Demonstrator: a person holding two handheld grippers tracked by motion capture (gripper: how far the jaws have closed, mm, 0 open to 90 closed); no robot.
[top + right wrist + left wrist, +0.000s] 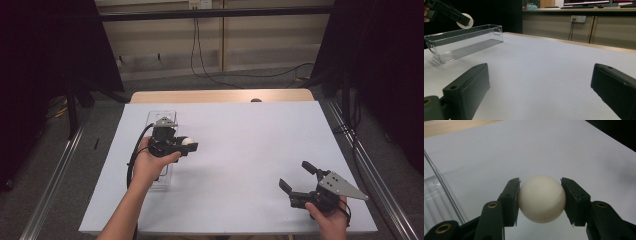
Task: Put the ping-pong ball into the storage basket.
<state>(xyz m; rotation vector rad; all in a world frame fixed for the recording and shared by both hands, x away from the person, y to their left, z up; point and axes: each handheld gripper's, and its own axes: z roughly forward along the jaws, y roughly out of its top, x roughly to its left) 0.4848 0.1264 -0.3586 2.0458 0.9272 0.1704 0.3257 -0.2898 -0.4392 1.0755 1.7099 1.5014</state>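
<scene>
Item 1, left gripper (541, 200): two black jaws clamped on a white ball (541, 198), one pad pressed against each side of it. In the high view the left gripper (187, 146) is held by the person's left hand (147, 165) above the white sheet, the ball (186, 141) showing at its tip, just to the right of the clear tray. In the right gripper view the ball (464, 20) hangs in the air above the tray's long wall, clear of it.

Item 2, right gripper (539, 92): two black jaws standing wide apart, nothing between them, only bare sheet beyond. In the high view the right gripper (295, 177) sits low near the front right corner of the table, held by the person's right hand (330, 217), a grey three-cornered plate (345, 186) on top of it. It is well apart from the left gripper.

Item 3, clear plastic tray (466, 41): long, narrow, transparent, with a ribbed floor and a cut-out handle in its end wall. It rests on the sheet at the left side of the table, lengthwise front to back, partly under the left hand in the high view (160, 116). The part of its inside that can be seen holds nothing. One of its edges shows at the left of the left gripper view (441, 185).

Item 4, table (250, 150): covered by a white sheet, with a wooden strip (220, 96) exposed along the far edge.
</scene>
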